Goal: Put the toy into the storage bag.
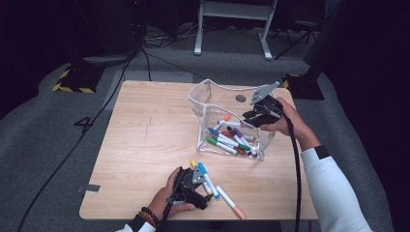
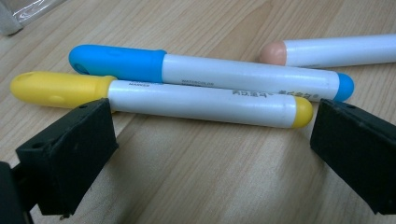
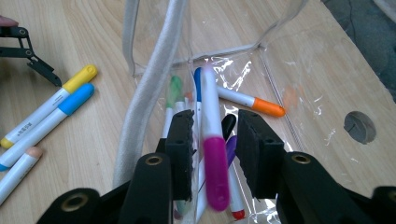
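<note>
We noted a light wooden table (image 1: 145, 145) standing on grey carpet, with dark equipment stands behind it. On its far right part stood a clear plastic pouch with a white zip edge (image 1: 212, 89), mouth upward, holding a loose heap of coloured-cap markers (image 1: 227, 141). An orange-capped marker (image 3: 254, 103) lay among them, seen through the clear wall.

The right gripper (image 3: 215, 135) hung over the open mouth of the pouch, held from the right by a hand in a white sleeve. In the right gripper view its two black jaws stood apart, and a white marker with a magenta cap (image 3: 212, 154) sat in the gap between them, blurred, cap toward the camera and barrel pointing down into the pouch. The pads showed a sliver of space on either side of the barrel, so we logged no pressing grip.

The left gripper (image 1: 191, 186) rested low at the near edge of the table, well apart from the pouch. In the left gripper view its jaws stood wide apart and empty, one at each end of a white marker with a yellow cap (image 2: 163, 98) lying flat on the wood just ahead. Touching that one on its far side lay a white marker with a blue cap (image 2: 210, 72), parallel. A white marker with a peach cap (image 2: 327, 50) lay just beyond them, slightly apart.
</note>
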{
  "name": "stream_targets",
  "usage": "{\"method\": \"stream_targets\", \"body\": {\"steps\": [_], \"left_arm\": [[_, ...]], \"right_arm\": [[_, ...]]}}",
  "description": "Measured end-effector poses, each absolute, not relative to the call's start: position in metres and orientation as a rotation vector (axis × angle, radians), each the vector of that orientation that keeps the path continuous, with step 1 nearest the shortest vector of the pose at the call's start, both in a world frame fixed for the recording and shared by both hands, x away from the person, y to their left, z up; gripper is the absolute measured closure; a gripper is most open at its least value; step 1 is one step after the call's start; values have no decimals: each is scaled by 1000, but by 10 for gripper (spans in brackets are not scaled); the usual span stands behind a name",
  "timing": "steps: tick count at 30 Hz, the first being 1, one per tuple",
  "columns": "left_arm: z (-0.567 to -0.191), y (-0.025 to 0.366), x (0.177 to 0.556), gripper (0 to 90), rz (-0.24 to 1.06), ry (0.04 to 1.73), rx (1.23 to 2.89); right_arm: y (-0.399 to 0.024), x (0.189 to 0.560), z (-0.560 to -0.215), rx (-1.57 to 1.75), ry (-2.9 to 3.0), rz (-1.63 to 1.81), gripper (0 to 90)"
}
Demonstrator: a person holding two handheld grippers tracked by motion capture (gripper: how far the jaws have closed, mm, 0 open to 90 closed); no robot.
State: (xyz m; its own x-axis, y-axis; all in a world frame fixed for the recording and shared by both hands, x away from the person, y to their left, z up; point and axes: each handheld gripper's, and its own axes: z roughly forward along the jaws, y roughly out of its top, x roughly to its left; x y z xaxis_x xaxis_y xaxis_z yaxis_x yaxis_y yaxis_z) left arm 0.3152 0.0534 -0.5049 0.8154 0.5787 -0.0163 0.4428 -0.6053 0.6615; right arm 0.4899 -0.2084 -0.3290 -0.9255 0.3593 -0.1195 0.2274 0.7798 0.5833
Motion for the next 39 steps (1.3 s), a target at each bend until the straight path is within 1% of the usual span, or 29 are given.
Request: {"method": "stream_targets", "body": {"steps": [6,8,15,21,25,32,35,39], "left_arm": [[-505,53,315,5,261,746,2318],[-505,53,315,5,261,747,2318],[-505,53,315,5,261,747,2318],[-505,53,315,5,261,747,2319],[-505,53,315,5,261,747,2318],[-505,53,315,5,262,748,2317],[-505,53,315,5,262,748,2317],[-505,53,315,5,262,749,2317]], "right_arm": [[-214,491,-326,526,2666,852,546],[-217,491,-323,539,2647,882,537],[-233,482,-303,601,2531,963,439],[-253,460,-283,626,2416,1057,403],[-267,438,-278,643,2352,1114,386],[-285,390,-292,574,2327,1204,362],[-291,369,-306,559,2337,1239,358],[-291,346,-334,536,2378,1256,354]]}}
